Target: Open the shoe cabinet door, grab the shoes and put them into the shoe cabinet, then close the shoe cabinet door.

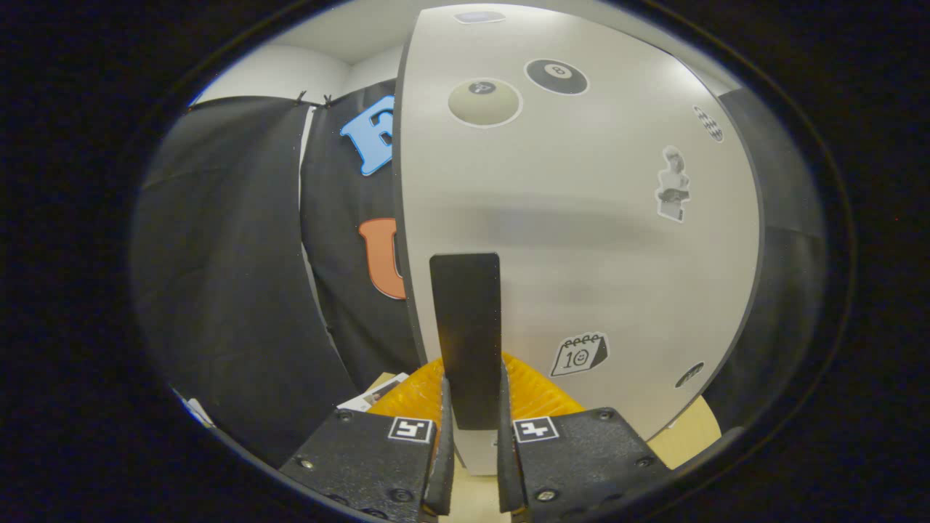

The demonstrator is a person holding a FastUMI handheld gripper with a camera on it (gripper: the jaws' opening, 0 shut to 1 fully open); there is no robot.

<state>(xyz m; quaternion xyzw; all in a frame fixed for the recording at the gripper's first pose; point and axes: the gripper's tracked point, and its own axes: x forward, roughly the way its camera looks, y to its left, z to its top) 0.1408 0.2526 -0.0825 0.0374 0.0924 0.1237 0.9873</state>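
The shoe cabinet door (581,218) is a pale grey panel with several stickers, standing right ahead of me. Its black upright handle (466,327) rises from between my fingers. My gripper (472,450) is shut on the lower part of that handle, one finger pressing on each side. The door's left edge (401,218) shows as a dark line, with the booth wall beyond it. No shoes are in sight.
A light wooden surface (683,436) runs under the door at the lower right. Papers or cards (374,392) lie on it just left of my fingers. Black cloth wall hangs to the left and right of the cabinet.
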